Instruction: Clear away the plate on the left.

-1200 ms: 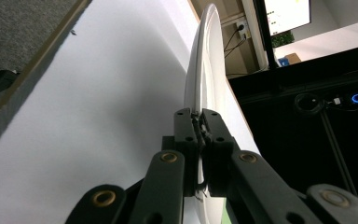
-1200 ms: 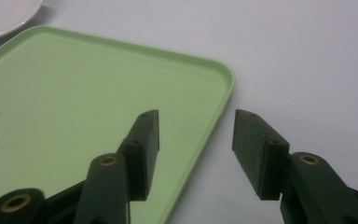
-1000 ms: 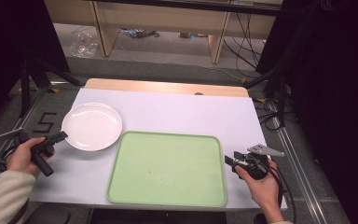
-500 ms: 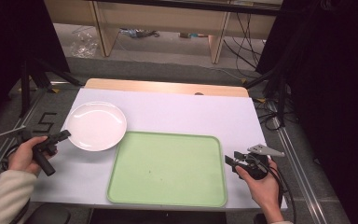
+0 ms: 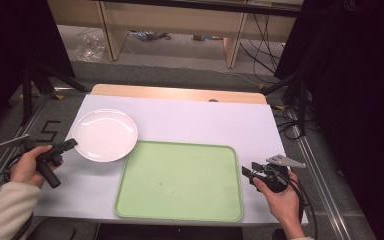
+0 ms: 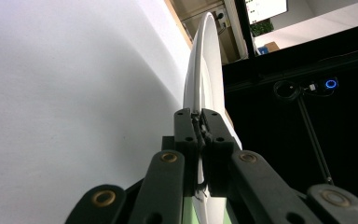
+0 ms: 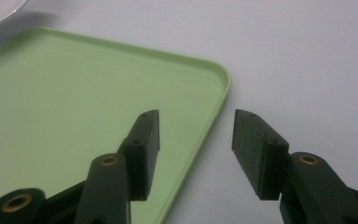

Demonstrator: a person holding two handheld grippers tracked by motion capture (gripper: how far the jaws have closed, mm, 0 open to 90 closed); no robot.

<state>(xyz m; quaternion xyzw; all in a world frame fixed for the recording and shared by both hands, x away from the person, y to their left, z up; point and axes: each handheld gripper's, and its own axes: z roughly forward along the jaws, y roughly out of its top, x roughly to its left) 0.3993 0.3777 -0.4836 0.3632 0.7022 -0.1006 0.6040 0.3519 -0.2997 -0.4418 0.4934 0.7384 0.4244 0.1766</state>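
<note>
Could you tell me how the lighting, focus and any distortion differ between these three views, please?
High view: the white plate and the table are evenly lit, dark surroundings at both sides. Left gripper view: rolled sideways, the plate's rim sharp in the left tongs, a glowing blue ring light against black. Right gripper view: soft throughout, the green tray dim, the right tongs blurred.

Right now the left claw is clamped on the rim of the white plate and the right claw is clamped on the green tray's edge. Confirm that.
Half right. The left claw grips the white plate, but the right gripper view shows the right claw open astride the green tray edge, not clamped.
</note>
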